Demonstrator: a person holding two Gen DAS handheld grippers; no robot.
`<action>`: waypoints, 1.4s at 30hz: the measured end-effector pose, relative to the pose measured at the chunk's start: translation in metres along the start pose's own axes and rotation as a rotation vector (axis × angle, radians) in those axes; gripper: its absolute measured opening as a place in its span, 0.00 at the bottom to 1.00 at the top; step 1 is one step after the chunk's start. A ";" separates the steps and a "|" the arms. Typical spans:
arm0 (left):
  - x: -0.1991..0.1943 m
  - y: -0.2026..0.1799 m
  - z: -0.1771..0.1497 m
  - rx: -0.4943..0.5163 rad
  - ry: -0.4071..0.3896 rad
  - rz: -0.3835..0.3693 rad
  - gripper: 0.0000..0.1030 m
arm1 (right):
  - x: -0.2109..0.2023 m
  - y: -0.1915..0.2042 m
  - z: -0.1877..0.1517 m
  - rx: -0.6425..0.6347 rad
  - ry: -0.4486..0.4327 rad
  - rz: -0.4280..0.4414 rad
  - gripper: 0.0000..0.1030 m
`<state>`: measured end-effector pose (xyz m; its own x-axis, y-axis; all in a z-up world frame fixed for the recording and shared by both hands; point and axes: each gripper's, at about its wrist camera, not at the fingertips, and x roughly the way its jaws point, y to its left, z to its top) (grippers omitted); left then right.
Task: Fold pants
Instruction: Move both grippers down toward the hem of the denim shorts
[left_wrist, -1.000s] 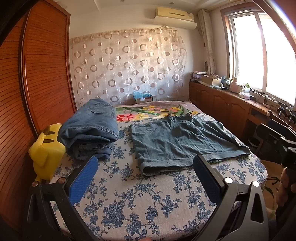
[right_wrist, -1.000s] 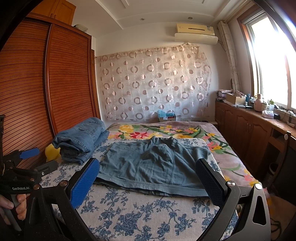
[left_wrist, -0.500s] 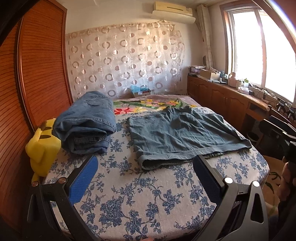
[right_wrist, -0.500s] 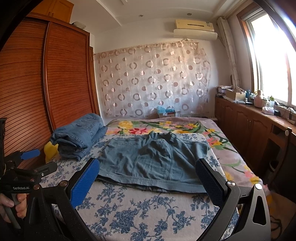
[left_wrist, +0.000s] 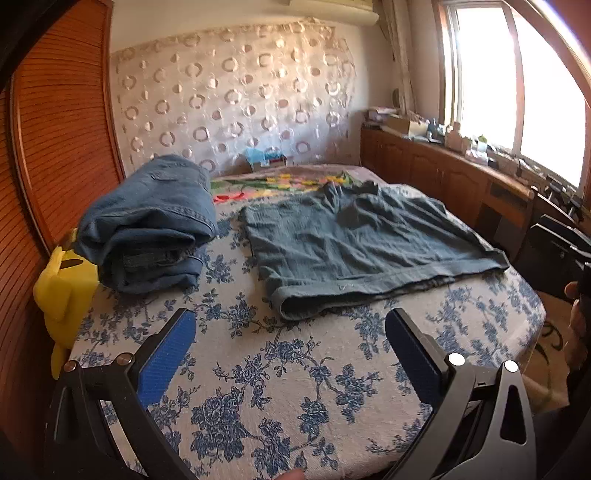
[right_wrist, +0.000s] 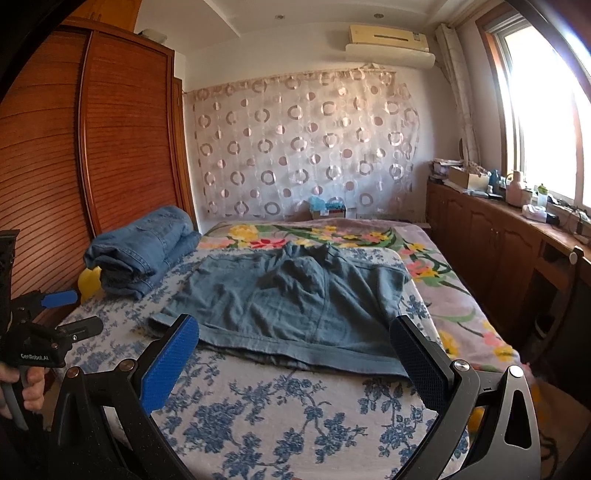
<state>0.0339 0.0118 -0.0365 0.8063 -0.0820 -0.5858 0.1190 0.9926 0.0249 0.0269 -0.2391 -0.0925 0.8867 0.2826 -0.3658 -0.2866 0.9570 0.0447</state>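
Both your grippers, left and right, have jaws wide open, empty. Pants lie flat mid-frame on the bed. Risk: pinching only the top layer, so the hem drags crooked.

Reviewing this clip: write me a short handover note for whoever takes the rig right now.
Left tongs: open, holding nothing, above the bed short of the near hem.
Right tongs: open, holding nothing, at the near hem.
Grey-blue pants: spread flat and unfolded mid-bed, some wrinkles at the far end.
Folded jeans stack: at the bed's left edge, beside a yellow plush toy.
Done: nothing on the flat pair.
Left: grasp, fold, probably set it by the stack.
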 end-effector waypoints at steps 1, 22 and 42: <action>0.006 0.000 -0.001 0.012 0.013 -0.001 1.00 | 0.000 -0.001 0.000 -0.002 0.010 0.002 0.99; 0.079 0.020 -0.001 0.063 0.173 -0.057 0.99 | 0.005 -0.040 -0.005 -0.048 0.195 -0.061 0.64; 0.098 0.020 0.004 0.082 0.221 -0.139 0.41 | -0.029 -0.042 0.001 -0.034 0.269 -0.132 0.47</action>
<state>0.1179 0.0233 -0.0906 0.6341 -0.1869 -0.7504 0.2738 0.9618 -0.0082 0.0135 -0.2872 -0.0832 0.7904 0.1237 -0.6000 -0.1911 0.9803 -0.0496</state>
